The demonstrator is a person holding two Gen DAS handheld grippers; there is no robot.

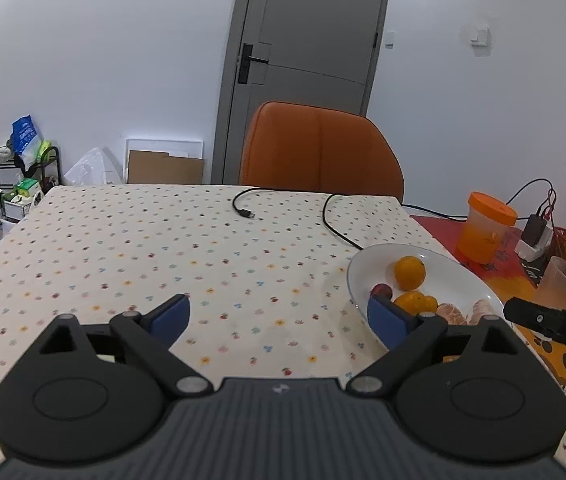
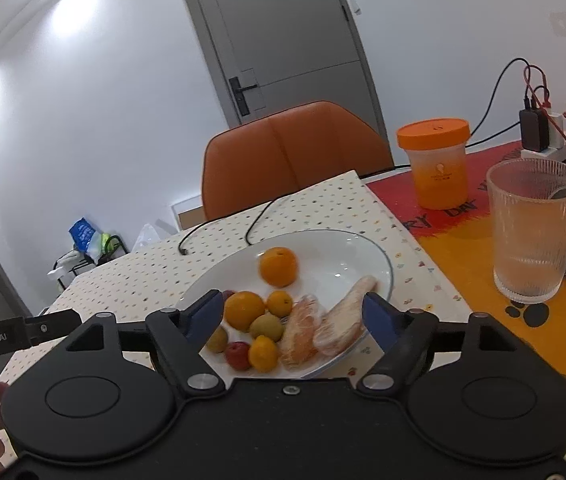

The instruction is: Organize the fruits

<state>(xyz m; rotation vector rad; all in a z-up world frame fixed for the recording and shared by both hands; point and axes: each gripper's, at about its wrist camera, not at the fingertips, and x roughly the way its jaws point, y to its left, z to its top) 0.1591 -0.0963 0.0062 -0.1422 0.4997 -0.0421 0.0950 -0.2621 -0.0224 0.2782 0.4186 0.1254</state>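
L gripper [image 1: 279, 314]: jaws wide apart, nothing between them, hovering over the dotted cloth of the surface [image 1: 143, 240]. Its right blue pad overlaps the near-left rim of the white plate [image 1: 459, 268] in my view; can't tell if touching.

R gripper [image 2: 289, 314]: jaws also spread apart, empty, poised above the plate's near half, fruit visible between the pads.

Fruit all on the plate, R wrist view: large orange [image 2: 278, 266] alone toward the far side; second orange [image 2: 244, 310] near-left w/ a small orange [image 2: 280, 303] just beside it; greenish round fruit [image 2: 267, 327] below those; small red fruit [image 2: 238, 355] and another small orange one [image 2: 263, 354] at the near rim. Two peeled citrus segments [image 2: 323, 328] lie side by side on the right half, the longer one reaching toward the rim.

Off-plate: ribbed glass [image 2: 533, 232] and orange-lidded jar [image 2: 435, 160] to the right on the orange mat; black cable [image 1: 331, 216] across the cloth; orange chair [image 1: 319, 148] behind.
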